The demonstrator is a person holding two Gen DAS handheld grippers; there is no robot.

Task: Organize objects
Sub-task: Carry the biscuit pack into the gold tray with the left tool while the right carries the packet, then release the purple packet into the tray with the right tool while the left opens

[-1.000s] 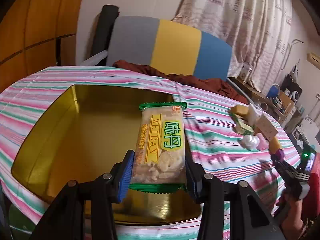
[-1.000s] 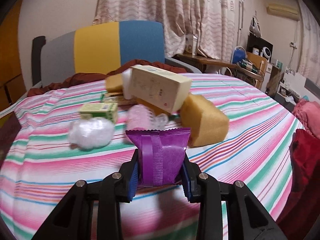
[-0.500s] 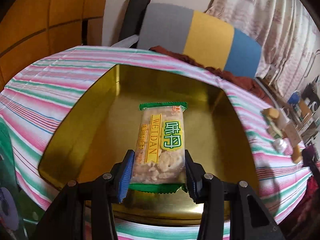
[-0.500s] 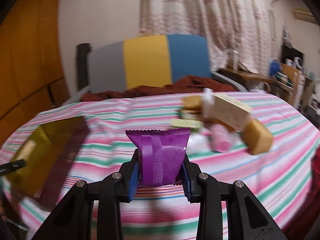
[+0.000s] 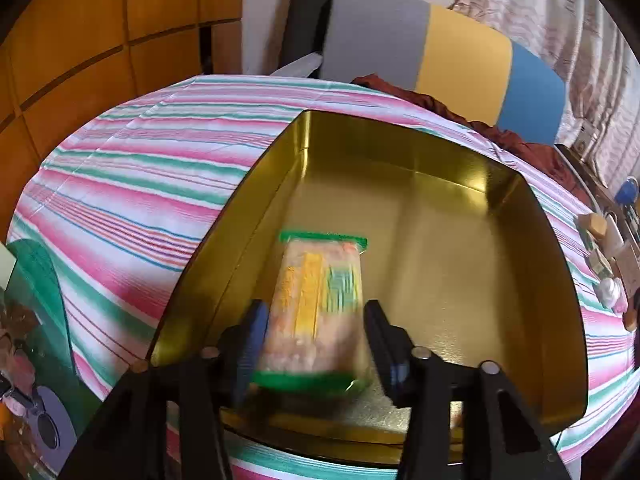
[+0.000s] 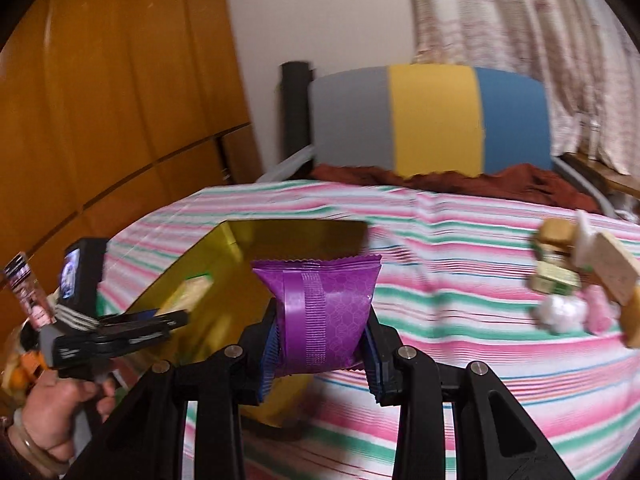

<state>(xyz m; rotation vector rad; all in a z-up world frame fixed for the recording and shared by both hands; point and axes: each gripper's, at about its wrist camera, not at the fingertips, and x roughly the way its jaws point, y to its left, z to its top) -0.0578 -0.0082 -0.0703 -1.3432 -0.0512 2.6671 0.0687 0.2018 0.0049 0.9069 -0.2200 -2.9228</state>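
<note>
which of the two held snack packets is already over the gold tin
The green-edged snack packet, between the left gripper jaws above the gold tin floor. The purple packet, in the right gripper, is only nearing the tin.

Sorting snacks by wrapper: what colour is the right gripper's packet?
Purple packet; the right wrist view shows it best.

A chair back (image 6: 432, 120) in grey, yellow and blue stands behind the striped tablecloth (image 5: 152, 184). A dark red cloth (image 6: 500, 182) lies at its foot, between wood panels (image 6: 100, 92) and curtains (image 6: 520, 32).
</note>
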